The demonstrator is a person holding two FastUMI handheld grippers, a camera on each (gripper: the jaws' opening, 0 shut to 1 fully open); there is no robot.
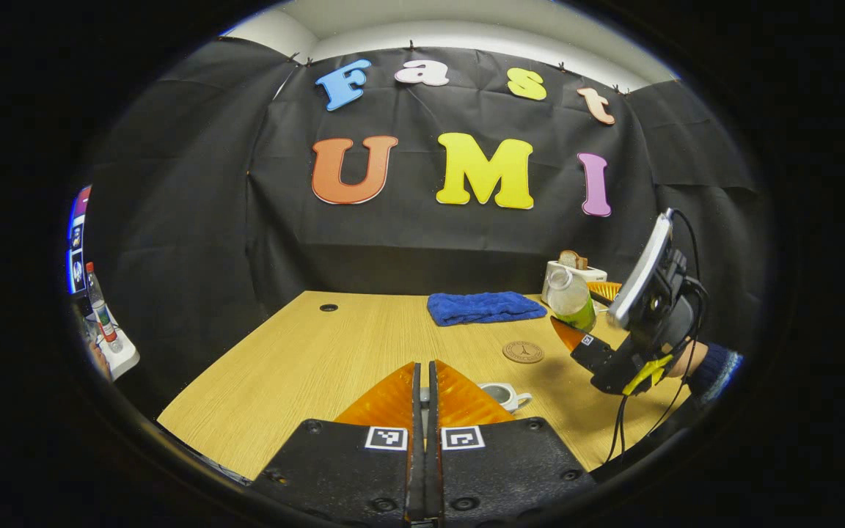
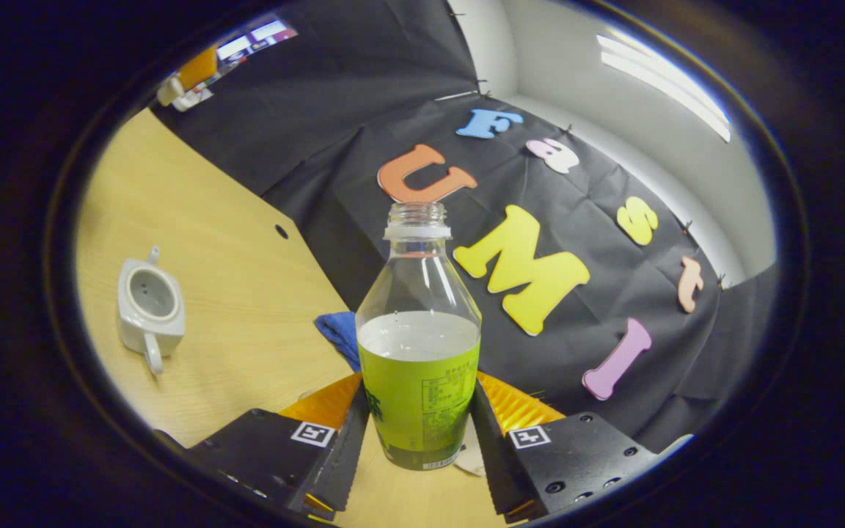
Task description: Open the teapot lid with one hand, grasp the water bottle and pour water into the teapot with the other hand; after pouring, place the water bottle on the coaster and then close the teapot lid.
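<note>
The white teapot (image 2: 150, 304) stands lidless on the wooden table (image 1: 305, 367), its strainer holes showing. In the left gripper view the teapot (image 1: 505, 396) peeks out just behind my left gripper (image 1: 422, 392). That gripper's fingers are pressed almost together, with a pale sliver of the teapot lid between them; the rest of the lid is hidden. My right gripper (image 2: 419, 411) is shut on the capless, green-labelled water bottle (image 2: 420, 352), about half full. The left gripper view shows that bottle (image 1: 571, 299) held in the air beyond the round brown coaster (image 1: 523, 352), with the right gripper (image 1: 582, 315) and a sleeved hand behind it.
A folded blue cloth (image 1: 485, 306) lies at the back of the table, with a white toaster (image 1: 573, 268) holding bread to its right. A small cable hole (image 1: 328, 307) sits near the table's far left. Off the left edge, another bottle (image 1: 100, 308) stands on a white stand.
</note>
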